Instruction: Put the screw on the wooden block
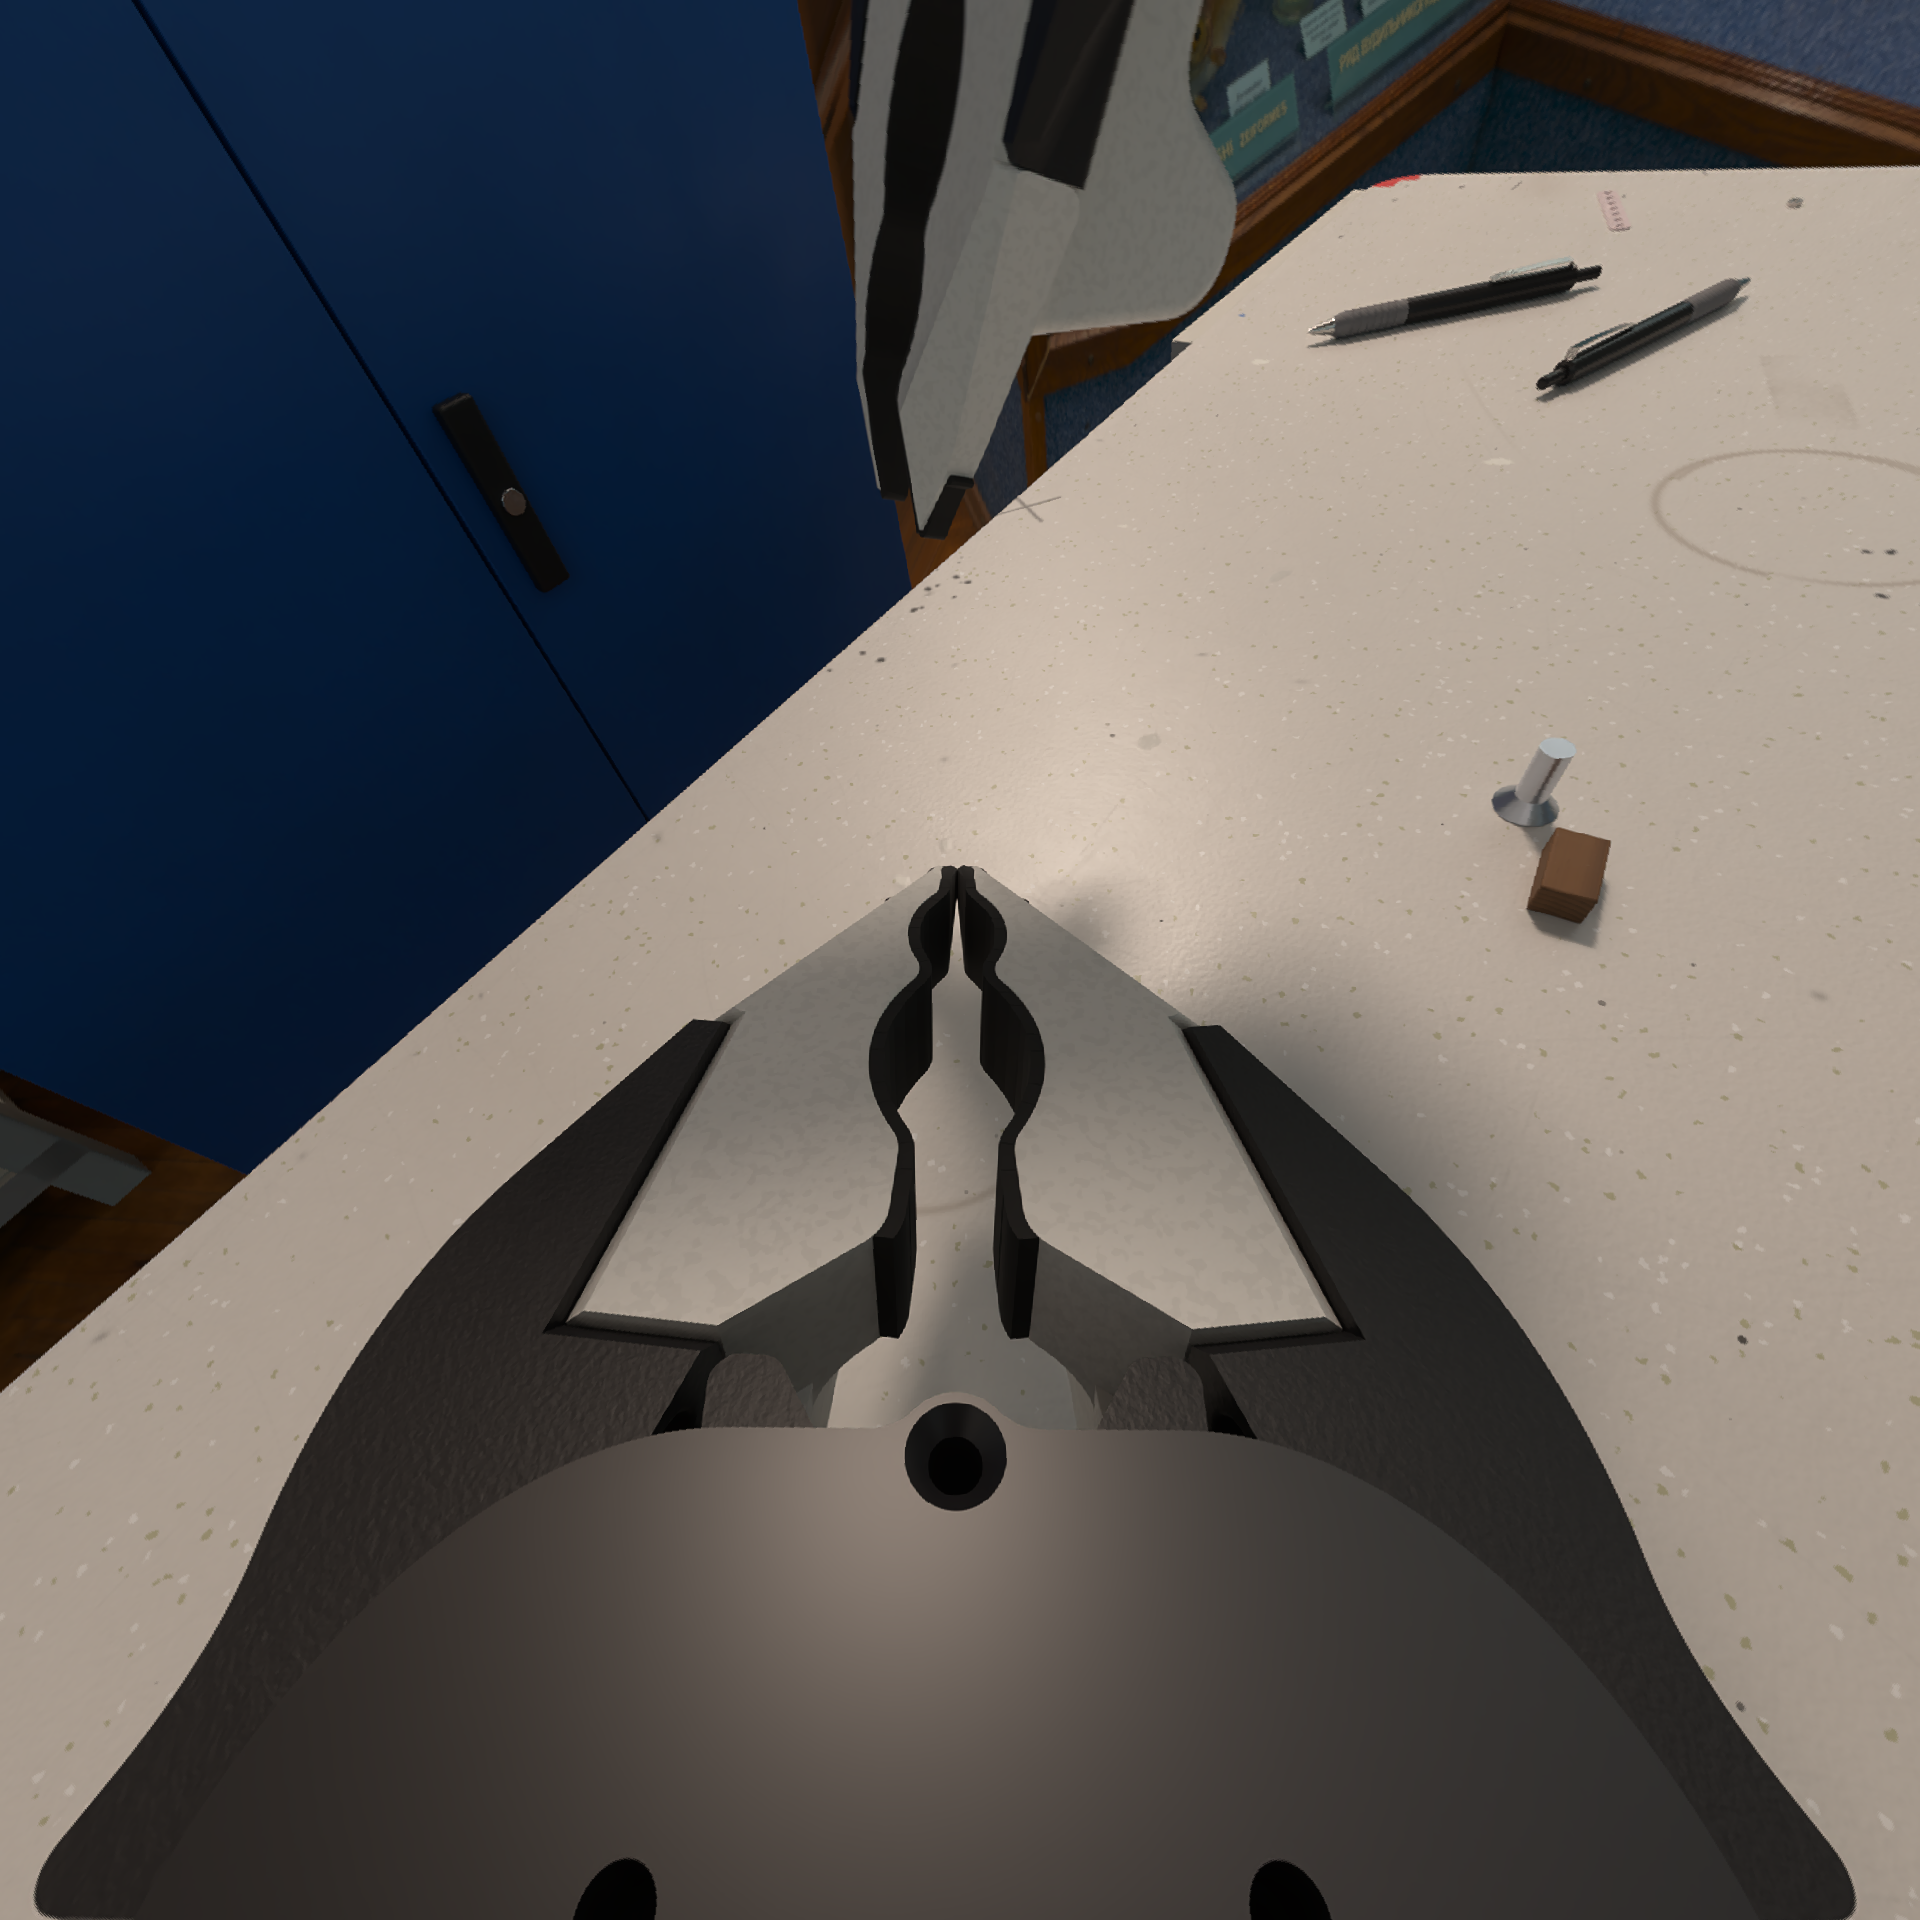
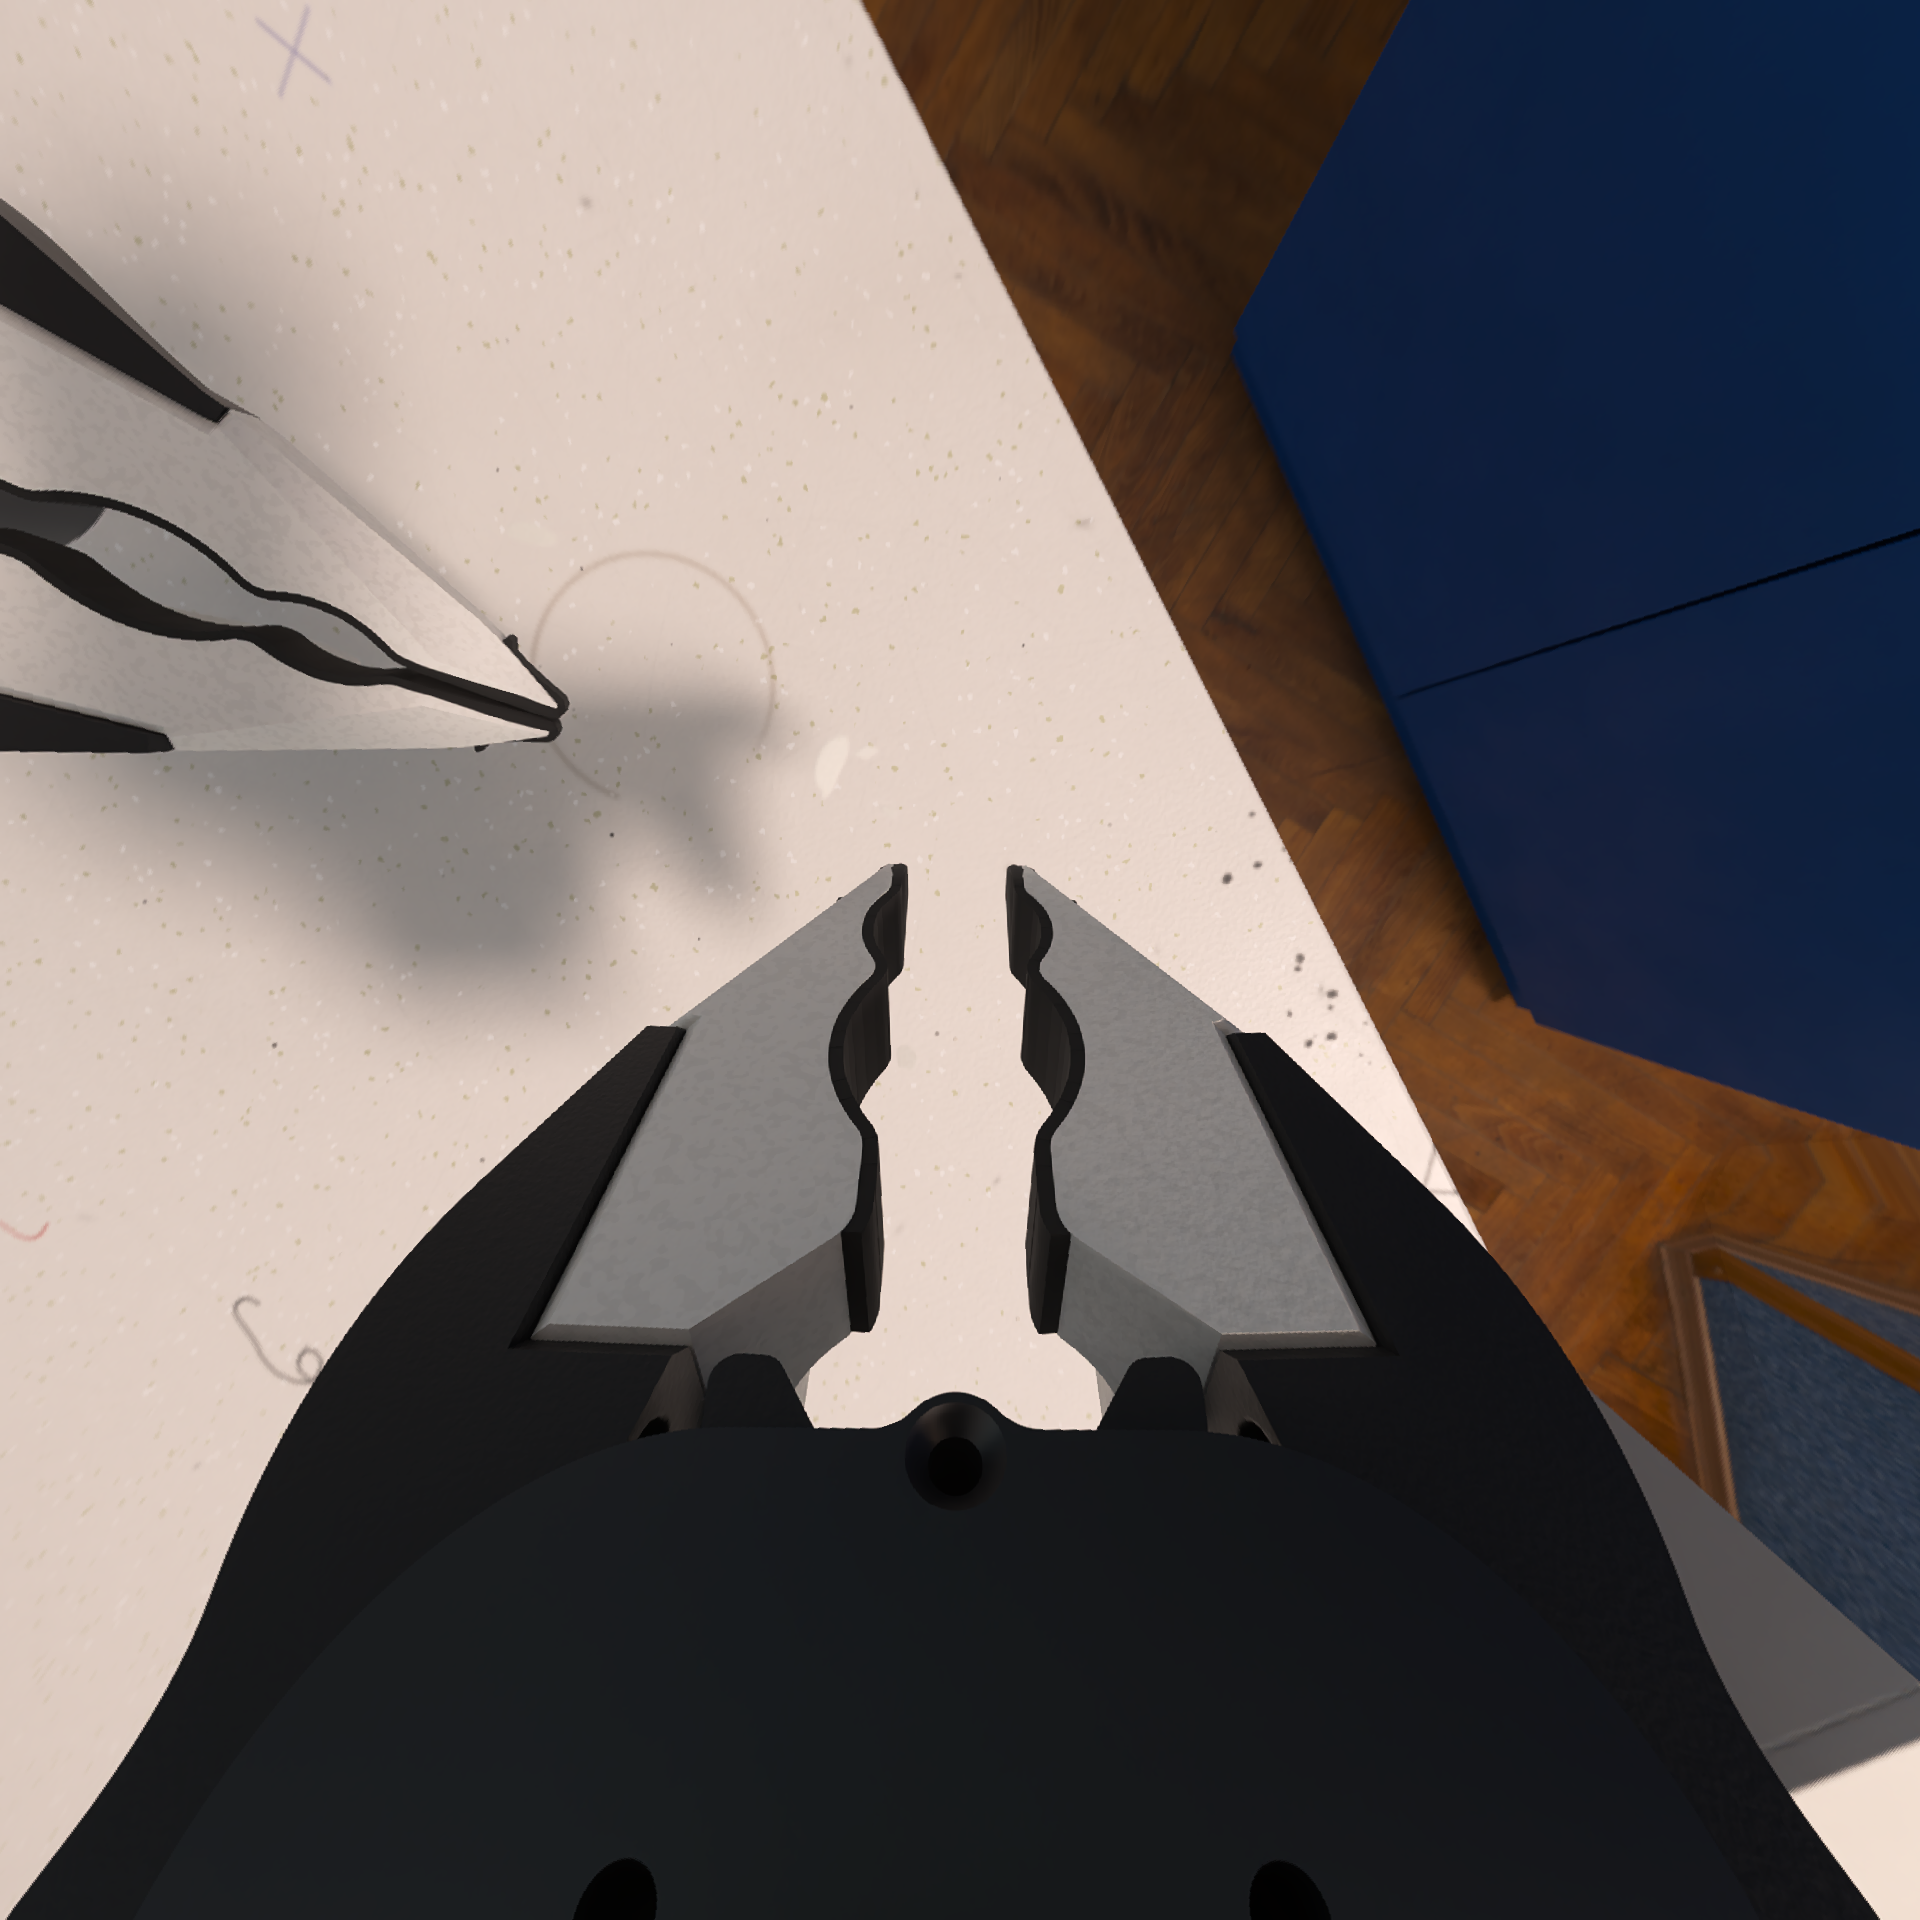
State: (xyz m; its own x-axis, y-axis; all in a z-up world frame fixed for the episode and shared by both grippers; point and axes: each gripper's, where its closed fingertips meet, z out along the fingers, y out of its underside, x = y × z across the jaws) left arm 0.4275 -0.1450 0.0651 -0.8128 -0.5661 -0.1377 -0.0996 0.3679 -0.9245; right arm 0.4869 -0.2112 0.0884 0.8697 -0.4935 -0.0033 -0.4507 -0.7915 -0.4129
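In the left wrist view a silver screw (image 1: 1536, 781) stands head down on the speckled table (image 1: 1299, 644), right of my gripper. A small brown wooden block (image 1: 1569, 875) lies just below it, close beside it. My left gripper (image 1: 956, 871) is shut and empty, low over the table near its left edge. The right gripper hangs above the table edge (image 1: 930, 499). In the right wrist view my right gripper (image 2: 954, 871) is open and empty above bare table (image 2: 520, 312); the shut left gripper (image 2: 556, 717) points in from the left. Screw and block do not show there.
Two black and grey pens (image 1: 1455, 299) (image 1: 1642, 332) lie at the far right of the table. A blue cabinet (image 1: 312, 416) stands beyond the table's left edge and also shows in the right wrist view (image 2: 1610, 416) over wooden floor (image 2: 1143, 260). A faint drawn circle (image 1: 1787, 514) marks the table.
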